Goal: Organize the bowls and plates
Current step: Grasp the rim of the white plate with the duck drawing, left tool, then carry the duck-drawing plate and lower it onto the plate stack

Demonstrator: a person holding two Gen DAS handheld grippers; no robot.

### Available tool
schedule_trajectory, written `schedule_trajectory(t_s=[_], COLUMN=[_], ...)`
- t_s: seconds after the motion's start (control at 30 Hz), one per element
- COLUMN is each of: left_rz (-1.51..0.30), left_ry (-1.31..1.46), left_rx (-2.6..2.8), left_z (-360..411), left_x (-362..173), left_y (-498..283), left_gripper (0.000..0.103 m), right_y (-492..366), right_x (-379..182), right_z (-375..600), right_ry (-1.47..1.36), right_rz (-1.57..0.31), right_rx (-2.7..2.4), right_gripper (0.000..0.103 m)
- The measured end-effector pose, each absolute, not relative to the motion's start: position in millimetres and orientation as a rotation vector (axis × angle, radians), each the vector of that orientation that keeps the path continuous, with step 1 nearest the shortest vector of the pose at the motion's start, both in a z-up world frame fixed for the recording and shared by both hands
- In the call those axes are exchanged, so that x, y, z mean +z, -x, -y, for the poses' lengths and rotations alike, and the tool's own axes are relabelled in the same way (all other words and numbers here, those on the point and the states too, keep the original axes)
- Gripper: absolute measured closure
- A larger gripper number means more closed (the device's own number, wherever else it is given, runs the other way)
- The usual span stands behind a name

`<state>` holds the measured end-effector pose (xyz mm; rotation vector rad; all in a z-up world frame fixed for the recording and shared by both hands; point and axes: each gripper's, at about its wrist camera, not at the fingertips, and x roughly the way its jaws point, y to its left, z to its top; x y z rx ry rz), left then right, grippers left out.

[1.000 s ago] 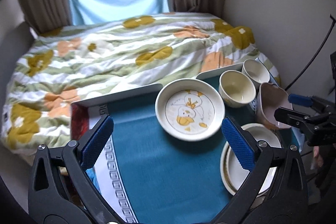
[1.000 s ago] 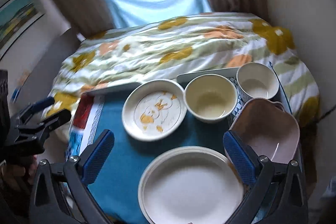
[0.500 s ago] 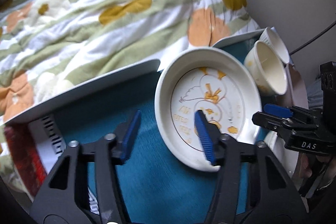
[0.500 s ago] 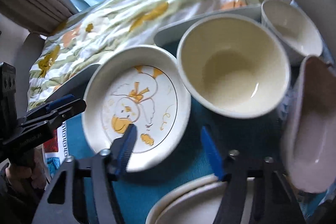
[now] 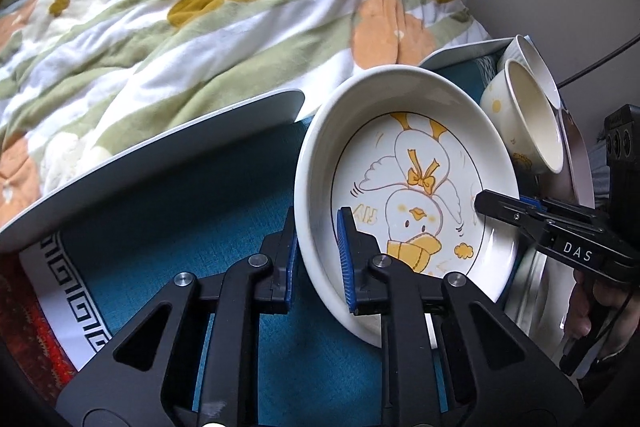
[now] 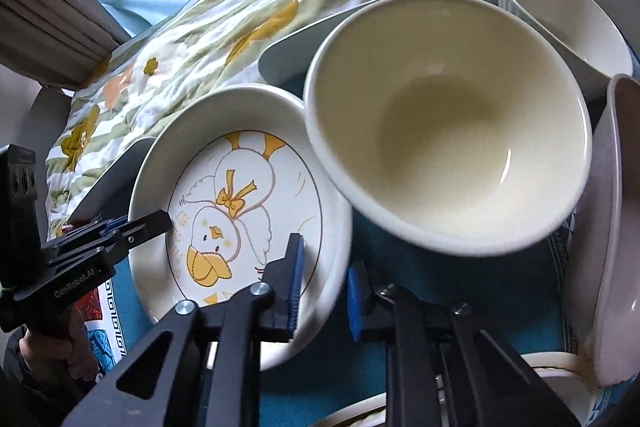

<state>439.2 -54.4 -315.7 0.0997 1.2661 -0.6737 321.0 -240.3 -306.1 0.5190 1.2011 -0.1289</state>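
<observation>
With each hand-held gripper, left (image 5: 318, 259) and right (image 6: 322, 283), having just closed onto opposite rims of the duck plate (image 5: 404, 195), uneven lifting could knock the cream bowl (image 6: 448, 119) beside it.

A teal cloth (image 5: 192, 211) with a white key-pattern border covers the surface; beyond it, at 12 o'clock, lies a flowered bedspread (image 5: 200, 19). On the cloth rest a duck-print plate (image 6: 240, 211) at the centre, a cream bowl (image 6: 448, 131) at 2 o'clock, a white ribbed bowl (image 6: 568, 23) beyond it, a pink dish (image 6: 612, 235) at 3 o'clock, and stacked plates (image 6: 360, 409) at 5 o'clock.
</observation>
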Motion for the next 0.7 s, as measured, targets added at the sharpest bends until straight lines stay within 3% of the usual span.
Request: schedule_trajectory(t_s=[0.7], left_rz=[-1.113], left_ry=[-0.173], left_rx=[-0.628], left_z=[48.6], left_x=[-272.9], left_y=[-412.0], left_gripper=[0.087], right_y=[-303.5], right_x=[-275.0], right_z=[221.4], right_ry=[-0.369], right_rz=[-1.082], right_rx=[-0.107], right_gripper=[0.087])
